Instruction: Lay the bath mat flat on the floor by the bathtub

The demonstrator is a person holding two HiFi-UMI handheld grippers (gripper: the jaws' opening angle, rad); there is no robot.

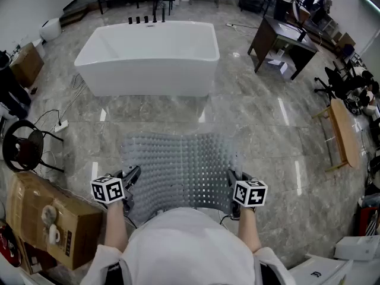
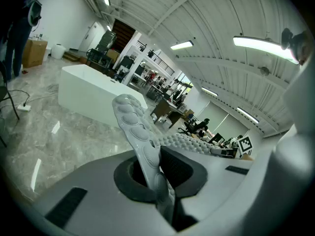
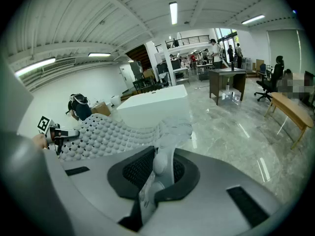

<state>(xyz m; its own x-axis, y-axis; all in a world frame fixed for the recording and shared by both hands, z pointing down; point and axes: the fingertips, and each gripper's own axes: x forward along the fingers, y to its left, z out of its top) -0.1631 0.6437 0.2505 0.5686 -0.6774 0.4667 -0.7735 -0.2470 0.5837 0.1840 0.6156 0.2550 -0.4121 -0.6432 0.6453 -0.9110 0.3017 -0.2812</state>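
A translucent grey bath mat [image 1: 181,168] with rows of bumps and small holes hangs stretched between my two grippers, above the marble floor in front of the white bathtub [image 1: 148,57]. My left gripper [image 1: 129,180] is shut on the mat's left near edge; in the left gripper view the mat [image 2: 140,136] runs up out of the closed jaws. My right gripper [image 1: 233,180] is shut on the right near edge, and the mat [image 3: 165,151] rises from its jaws in the right gripper view. The bathtub [image 3: 155,107] stands beyond the mat.
A cardboard box [image 1: 50,218] sits on the floor at my left, next to a black stool [image 1: 24,144] and a cable. A dark desk [image 1: 282,40] stands right of the tub, a wooden bench [image 1: 344,129] at the far right. People sit at desks in the background.
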